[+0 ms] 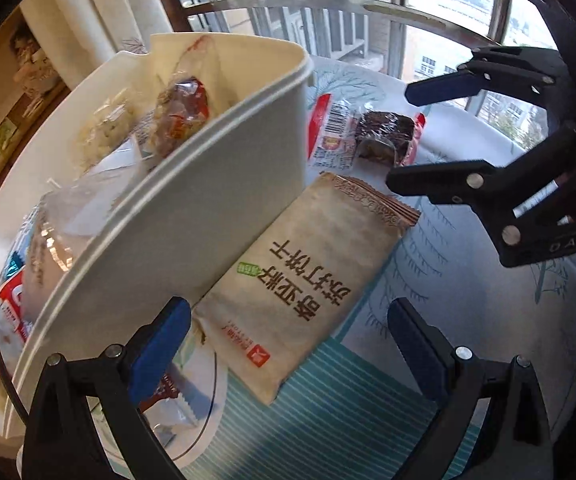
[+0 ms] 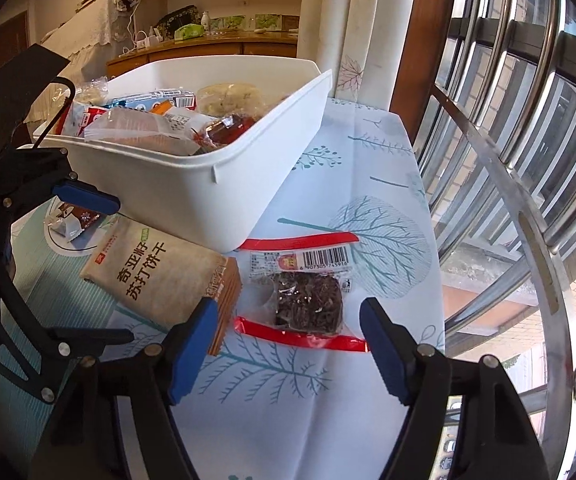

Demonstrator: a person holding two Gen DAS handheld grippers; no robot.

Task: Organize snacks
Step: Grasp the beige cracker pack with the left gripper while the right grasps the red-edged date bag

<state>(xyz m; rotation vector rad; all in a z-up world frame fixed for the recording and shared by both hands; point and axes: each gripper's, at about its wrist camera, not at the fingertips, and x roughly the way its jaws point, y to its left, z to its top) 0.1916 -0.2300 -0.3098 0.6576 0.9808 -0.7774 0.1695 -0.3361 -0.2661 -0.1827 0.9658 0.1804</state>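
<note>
White rectangular plastic bin crowds the beige paper cracker packet at twelve o'clock. Left hand-held gripper and right hand-held gripper both angled down, agape, empty.

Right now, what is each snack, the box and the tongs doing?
White box: on the table, full of snacks, no lid.
Cracker packet: sealed, flat on the table beside the box.
Dark cake packet: sealed, flat on the table.
Left tongs: open, empty, over the cracker packet.
Right tongs: open, empty, over the dark cake packet.

Both tools angled down — left tool, right tool agape.
</note>
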